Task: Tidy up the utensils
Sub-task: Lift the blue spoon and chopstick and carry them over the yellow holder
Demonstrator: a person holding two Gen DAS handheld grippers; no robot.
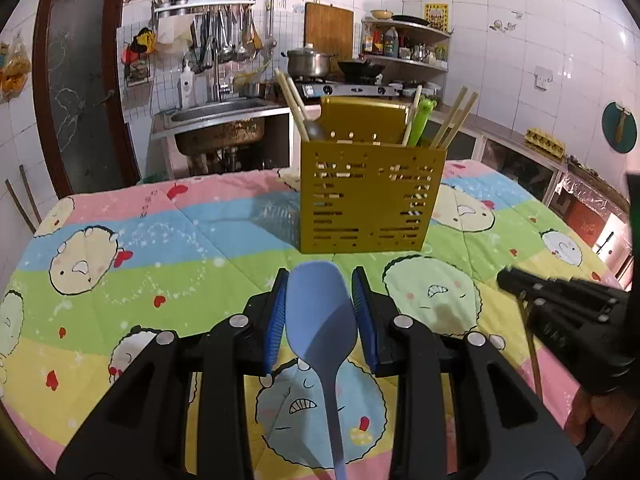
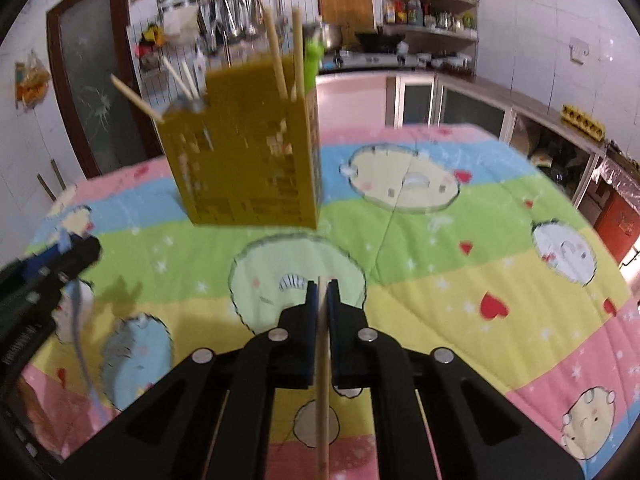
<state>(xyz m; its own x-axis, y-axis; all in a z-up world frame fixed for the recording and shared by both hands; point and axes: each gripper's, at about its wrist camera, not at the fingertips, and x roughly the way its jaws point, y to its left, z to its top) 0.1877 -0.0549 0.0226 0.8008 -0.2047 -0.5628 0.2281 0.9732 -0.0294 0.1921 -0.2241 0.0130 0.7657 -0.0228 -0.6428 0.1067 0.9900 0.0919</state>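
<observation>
A blue plastic spoon [image 1: 320, 320] sits bowl-forward between the blue pads of my left gripper [image 1: 321, 273], which is shut on it; its handle hangs down toward the camera. My right gripper [image 2: 322, 283] is shut on a single wooden chopstick [image 2: 322, 380] that runs back under the camera. A mustard-yellow slotted utensil holder [image 1: 372, 196] stands upright on the cloth ahead of both grippers, with chopsticks [image 1: 454, 118], a green utensil [image 1: 420, 124] and a dark spoon in it. In the right wrist view the holder [image 2: 248, 152] is ahead on the left, and the left gripper [image 2: 90, 248] shows at the left edge.
A pastel striped cartoon cloth [image 1: 180, 240] covers the table. Behind it are a steel sink [image 1: 220, 120], a gas stove with a pot [image 1: 308, 62] and corner shelves. Low cabinets [image 2: 472, 112] run along the right wall, a dark door [image 1: 80, 80] stands at the left.
</observation>
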